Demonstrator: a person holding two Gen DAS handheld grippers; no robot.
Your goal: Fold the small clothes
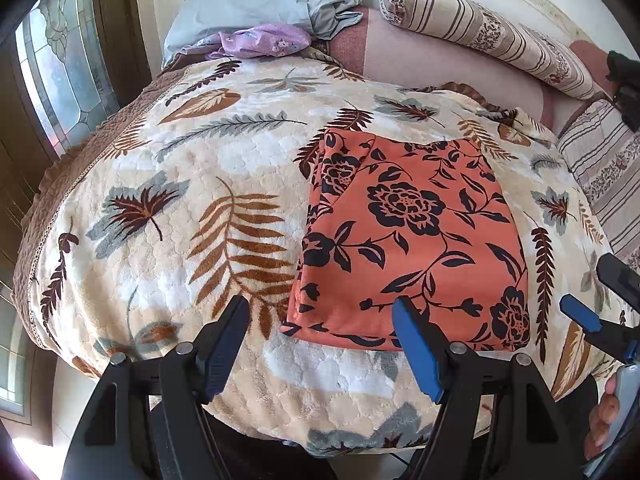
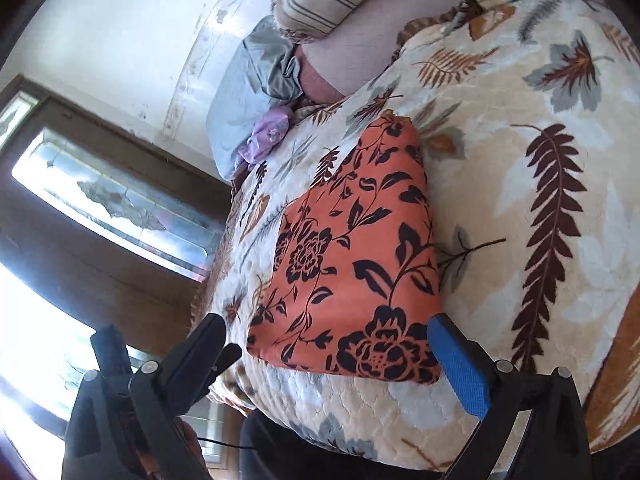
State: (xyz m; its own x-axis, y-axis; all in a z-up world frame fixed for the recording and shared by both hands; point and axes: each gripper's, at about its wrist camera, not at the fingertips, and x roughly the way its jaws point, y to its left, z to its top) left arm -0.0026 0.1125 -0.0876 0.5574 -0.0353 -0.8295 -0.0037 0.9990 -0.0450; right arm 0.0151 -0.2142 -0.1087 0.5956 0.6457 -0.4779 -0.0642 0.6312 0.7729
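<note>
The orange flowered garment [image 1: 412, 240] lies folded into a neat, thick rectangle on the leaf-patterned blanket [image 1: 180, 184] that covers the bed, toward the near edge. Both claws are spread and pinch nothing. The left claw [image 1: 320, 344] hovers over the blanket at the garment's near left corner, its blue finger above the fold's front edge. The right claw [image 2: 332, 344] sits at the near right corner, jaws at their widest, and it shows from the left wrist view at the far right [image 1: 600, 300].

The fold looks finished, so the main risk from here is undoing it. A finger dragged across the near edge could catch the top layer and peel it open, since the cloth looks thin and slippery. If the bundle has to be moved, a pinch on only the upper layers would let the lower ones sag and spill. The plush blanket gives under pressure, so pressing down could bunch it and tilt the stack.

A crumpled purple cloth [image 1: 260, 42] waits by the grey pillow [image 1: 260, 0] at the far side; reaching across for it could brush the folded piece out of shape.
</note>
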